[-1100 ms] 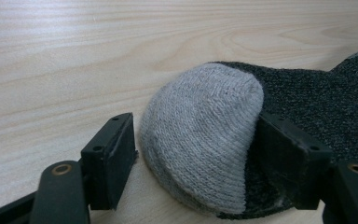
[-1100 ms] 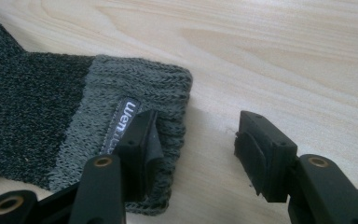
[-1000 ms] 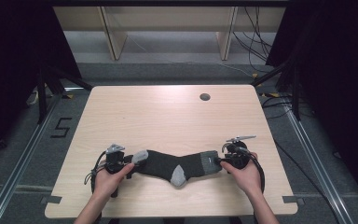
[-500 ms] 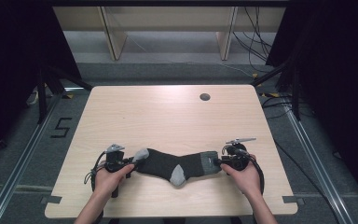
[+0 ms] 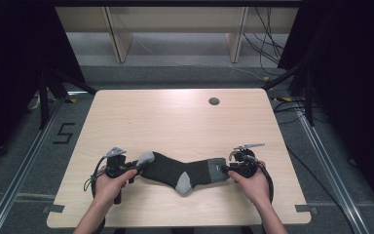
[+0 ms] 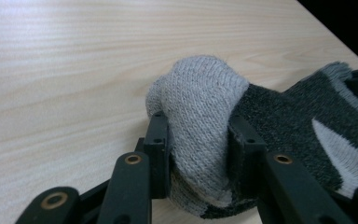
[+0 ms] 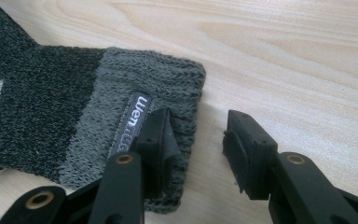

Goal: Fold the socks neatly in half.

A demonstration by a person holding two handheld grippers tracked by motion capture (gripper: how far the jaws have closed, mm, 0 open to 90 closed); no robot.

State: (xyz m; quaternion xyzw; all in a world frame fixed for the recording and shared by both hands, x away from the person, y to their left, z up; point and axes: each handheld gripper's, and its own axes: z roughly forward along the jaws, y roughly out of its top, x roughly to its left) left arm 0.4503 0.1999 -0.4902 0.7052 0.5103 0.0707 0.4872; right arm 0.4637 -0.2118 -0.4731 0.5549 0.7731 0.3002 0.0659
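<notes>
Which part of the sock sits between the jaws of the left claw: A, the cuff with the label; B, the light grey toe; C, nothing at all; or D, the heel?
B: in the left gripper view the left claw has the light grey toe of the sock bunched between its two jaws.

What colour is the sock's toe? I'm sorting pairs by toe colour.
Light grey on the sock; its toe is clearest in the left gripper view.

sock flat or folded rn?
Spread flat: the dark grey knit sock lies full length on the light wooden table, toe bunched between the left gripper jaws.
</notes>
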